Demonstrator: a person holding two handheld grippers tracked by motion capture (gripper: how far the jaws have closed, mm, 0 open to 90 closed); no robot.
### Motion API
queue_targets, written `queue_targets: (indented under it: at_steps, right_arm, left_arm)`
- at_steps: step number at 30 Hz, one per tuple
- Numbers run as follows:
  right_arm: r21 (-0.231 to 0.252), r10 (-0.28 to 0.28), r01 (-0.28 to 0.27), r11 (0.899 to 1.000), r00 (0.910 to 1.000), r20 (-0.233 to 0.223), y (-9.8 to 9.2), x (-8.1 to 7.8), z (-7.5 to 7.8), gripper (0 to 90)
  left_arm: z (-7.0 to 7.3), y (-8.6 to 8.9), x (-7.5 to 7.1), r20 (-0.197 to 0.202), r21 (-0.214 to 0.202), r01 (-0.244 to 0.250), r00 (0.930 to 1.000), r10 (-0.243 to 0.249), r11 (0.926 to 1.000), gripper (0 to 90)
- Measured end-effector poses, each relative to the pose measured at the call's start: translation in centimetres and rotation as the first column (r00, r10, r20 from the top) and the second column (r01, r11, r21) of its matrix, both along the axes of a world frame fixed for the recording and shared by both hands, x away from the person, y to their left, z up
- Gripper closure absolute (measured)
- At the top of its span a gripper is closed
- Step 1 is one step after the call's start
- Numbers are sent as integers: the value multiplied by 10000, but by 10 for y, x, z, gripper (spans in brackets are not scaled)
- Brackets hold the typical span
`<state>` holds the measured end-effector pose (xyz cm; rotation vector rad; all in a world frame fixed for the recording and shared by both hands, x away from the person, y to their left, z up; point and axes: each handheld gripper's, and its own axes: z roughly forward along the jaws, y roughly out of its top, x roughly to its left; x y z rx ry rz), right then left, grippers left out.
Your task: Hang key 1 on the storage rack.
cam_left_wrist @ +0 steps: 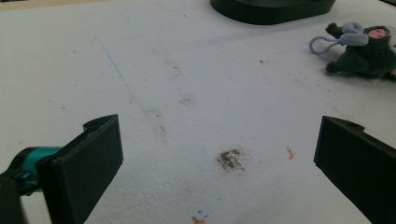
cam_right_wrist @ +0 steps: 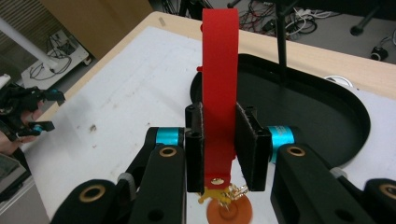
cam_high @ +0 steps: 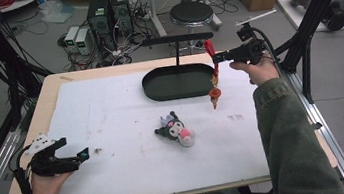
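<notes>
My right gripper (cam_high: 217, 58) (cam_right_wrist: 219, 140) is shut on a red ribbon strap (cam_right_wrist: 219, 93) and holds it in the air near the right end of the black oval stand base (cam_high: 178, 82). An orange charm (cam_high: 214, 93) dangles below the strap. A black T-shaped bar (cam_high: 177, 39) rises from the base. A dark plush toy with a pink face (cam_high: 177, 129) lies on the white mat, also at the top right of the left gripper view (cam_left_wrist: 364, 49). My left gripper (cam_high: 79, 157) (cam_left_wrist: 217, 163) rests open at the table's left with nothing between its jaws.
The white mat (cam_high: 129, 133) covers most of the wooden table (cam_high: 52, 80). Computer towers (cam_high: 108, 12), a round stool (cam_high: 191, 12) and cables sit on the floor behind. Black frame legs (cam_high: 311, 18) stand at the right.
</notes>
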<state>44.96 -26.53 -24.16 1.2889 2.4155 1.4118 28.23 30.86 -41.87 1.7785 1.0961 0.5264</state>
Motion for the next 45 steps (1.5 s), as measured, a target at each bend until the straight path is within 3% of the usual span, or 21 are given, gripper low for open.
queue_targets:
  at_steps: [25,30,35,40,42,45]
  right_arm:
    - [247,-1170,1162,9929,9925,340,60,29,19,745]
    - [597,-1510,1489,9870,9880,314,63,37,20,745]
    - [623,-1680,1663,9841,9855,231,62,48,20,745]
    - [916,-1912,1855,9784,9799,573,59,63,21,745]
    - [1045,-1965,1858,9770,9750,1039,59,67,23,745]
    - [1424,-2253,2079,9677,9669,1197,57,73,22,745]
  left_arm:
    - [0,2,3,74,-231,-4,10000,6,9997,17]
    - [0,4,3,98,-333,-6,10000,9,9994,17]
    - [-1,4,5,111,-353,-36,9999,40,9994,17]
    - [-1,3,6,114,-328,-37,9999,40,9995,17]
    - [-1,3,6,110,-297,-28,9999,31,9996,17]
    - [-2,3,8,72,-259,-42,10000,44,9997,17]
